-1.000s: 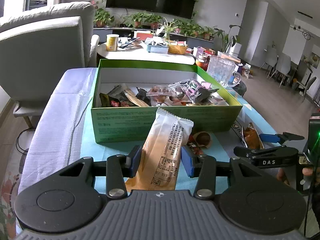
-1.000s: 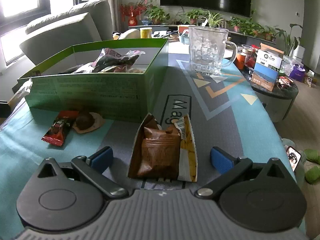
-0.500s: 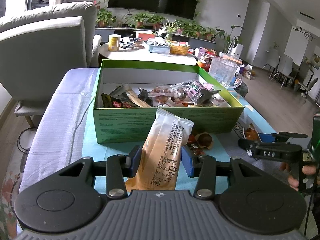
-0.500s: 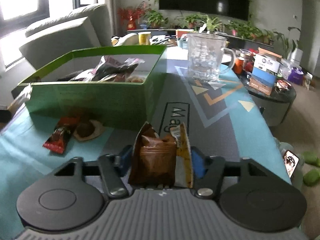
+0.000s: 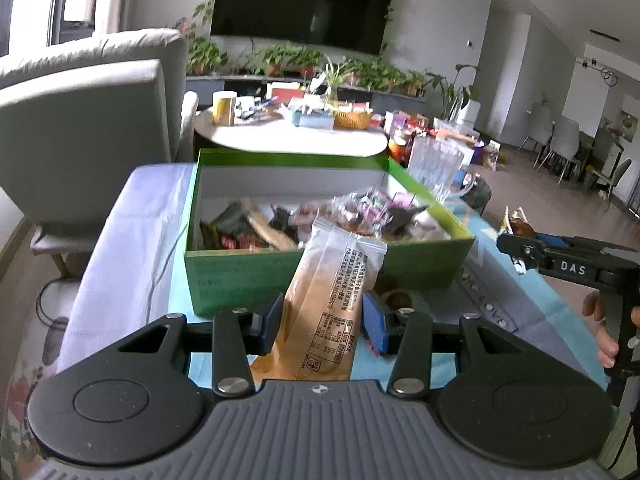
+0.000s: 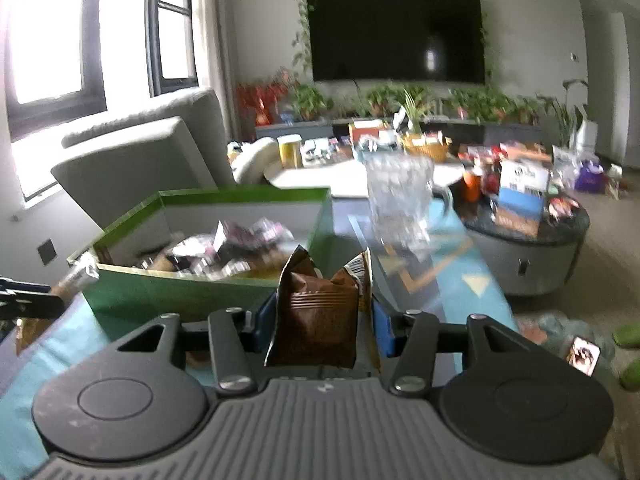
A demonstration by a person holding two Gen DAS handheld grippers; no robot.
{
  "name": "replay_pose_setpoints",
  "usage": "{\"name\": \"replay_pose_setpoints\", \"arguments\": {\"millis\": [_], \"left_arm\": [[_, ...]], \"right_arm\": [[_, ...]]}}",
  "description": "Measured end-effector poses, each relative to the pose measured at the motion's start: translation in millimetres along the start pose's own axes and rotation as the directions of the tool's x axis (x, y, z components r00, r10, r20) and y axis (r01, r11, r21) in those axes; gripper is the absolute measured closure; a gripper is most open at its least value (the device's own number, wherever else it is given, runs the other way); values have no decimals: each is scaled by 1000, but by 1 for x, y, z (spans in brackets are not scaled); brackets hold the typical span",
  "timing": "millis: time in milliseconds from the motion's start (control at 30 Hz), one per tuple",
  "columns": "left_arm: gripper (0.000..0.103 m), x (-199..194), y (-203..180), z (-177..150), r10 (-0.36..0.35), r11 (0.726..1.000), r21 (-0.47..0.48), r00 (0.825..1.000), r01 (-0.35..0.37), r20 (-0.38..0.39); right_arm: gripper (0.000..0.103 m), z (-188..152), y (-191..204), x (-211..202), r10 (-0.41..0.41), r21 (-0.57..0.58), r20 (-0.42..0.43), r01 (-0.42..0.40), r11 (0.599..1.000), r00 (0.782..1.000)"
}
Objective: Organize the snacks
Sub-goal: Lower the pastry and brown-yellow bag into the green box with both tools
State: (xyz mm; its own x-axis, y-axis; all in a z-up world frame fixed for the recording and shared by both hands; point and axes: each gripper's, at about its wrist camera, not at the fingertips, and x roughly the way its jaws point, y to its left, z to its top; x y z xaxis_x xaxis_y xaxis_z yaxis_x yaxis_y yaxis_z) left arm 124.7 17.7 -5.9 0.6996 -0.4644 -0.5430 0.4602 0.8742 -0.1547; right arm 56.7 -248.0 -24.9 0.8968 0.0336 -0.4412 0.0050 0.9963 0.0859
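My left gripper (image 5: 320, 322) is shut on a tall orange and white snack packet (image 5: 328, 300), held above the table just in front of the green box (image 5: 248, 276), which holds several wrapped snacks (image 5: 360, 216). My right gripper (image 6: 322, 326) is shut on a brown snack packet (image 6: 320, 316), lifted off the table near the box's right front corner (image 6: 208, 292). The right gripper also shows at the right of the left wrist view (image 5: 560, 256). A round chocolate snack (image 5: 398, 299) lies on the table before the box.
A glass mug (image 6: 400, 204) stands on the blue patterned table mat (image 6: 472, 264) right of the box. A grey armchair (image 5: 84, 128) is at the left. A round white table (image 5: 288, 140) with clutter is behind. A low dark round table (image 6: 528, 240) with boxes stands at the right.
My right gripper closed on the brown packet and lifted it up toward the box. My left gripper rose with the orange packet still held.
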Motion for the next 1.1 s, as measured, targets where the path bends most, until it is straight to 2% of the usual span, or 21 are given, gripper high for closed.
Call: {"name": "replay_pose_setpoints", "arguments": {"millis": [200,400,567,700,867,1100], "left_arm": [[62,3,-7,23,15,1000,24,998,-16,63],[62,19,-13,48,22,999,35,993,-26,112],[62,38,-13,59,23,999,26,995,-26,101],[62,50,-9,58,12,1000,14,997,-13,78],[62,66,-1,58,22,1000,1,999,-22,46],[62,92,14,66,45,999,-32,999,-44,17]], "right_arm": [[51,22,15,11,54,-28,56,-53,998,997],[51,41,29,45,116,-19,40,-115,993,993],[51,48,37,56,141,-35,29,-140,990,990],[51,43,42,64,161,-44,-13,-161,986,987],[51,37,46,83,137,-38,-92,-141,989,986],[51,42,43,108,124,-27,-126,-128,991,984]]}}
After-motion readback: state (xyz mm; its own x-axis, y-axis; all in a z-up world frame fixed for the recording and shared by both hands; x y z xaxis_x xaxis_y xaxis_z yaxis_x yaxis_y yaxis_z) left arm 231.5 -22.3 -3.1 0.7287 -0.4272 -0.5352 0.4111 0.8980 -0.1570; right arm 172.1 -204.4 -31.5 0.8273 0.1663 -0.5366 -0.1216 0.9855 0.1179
